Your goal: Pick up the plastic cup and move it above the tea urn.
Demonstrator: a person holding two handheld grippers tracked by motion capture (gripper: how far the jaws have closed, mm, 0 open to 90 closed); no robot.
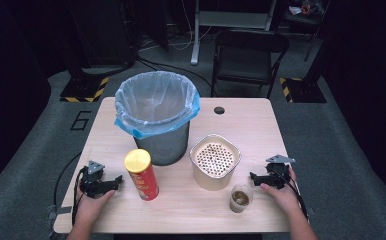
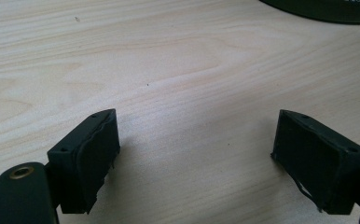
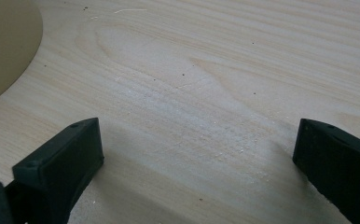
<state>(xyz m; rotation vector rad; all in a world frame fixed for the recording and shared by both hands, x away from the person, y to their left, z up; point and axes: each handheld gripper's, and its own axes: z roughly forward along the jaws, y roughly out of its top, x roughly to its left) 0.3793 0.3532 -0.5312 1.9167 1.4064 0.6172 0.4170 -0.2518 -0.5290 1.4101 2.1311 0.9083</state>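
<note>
— Two grippers resting low on the wooden table (image 1: 261,125), both spread wide. Left gripper (image 1: 115,183) sitting near the front left edge, held by a hand (image 1: 93,205) coming in from the bottom; jaws standing well apart over bare wood in the left gripper view (image 2: 194,149), pinching nothing.

— And on the other side?

— Right gripper (image 1: 254,176) lying at the front right, gripped by the other hand (image 1: 280,192); jaws gaping just as wide in the right gripper view (image 3: 194,163), closing on nothing, with a curved beige edge (image 3: 5,46) showing at the upper left.

— Anything sitting close to them?

— Standing upright just beside the left gripper: a red chip can (image 1: 141,174) with a yellow lid. Sitting near the right gripper, apart from it: a small clear cup (image 1: 240,198) holding brownish liquid.

— Farther back?

— Standing just behind the cup: a beige container (image 1: 214,162) topped by a perforated insert. Rising beyond the can: a metal trash bin (image 1: 157,117) lined with a blue bag, close to the container's left. Waiting past the table's far edge: a folding chair (image 1: 248,60) on the grey floor.
</note>
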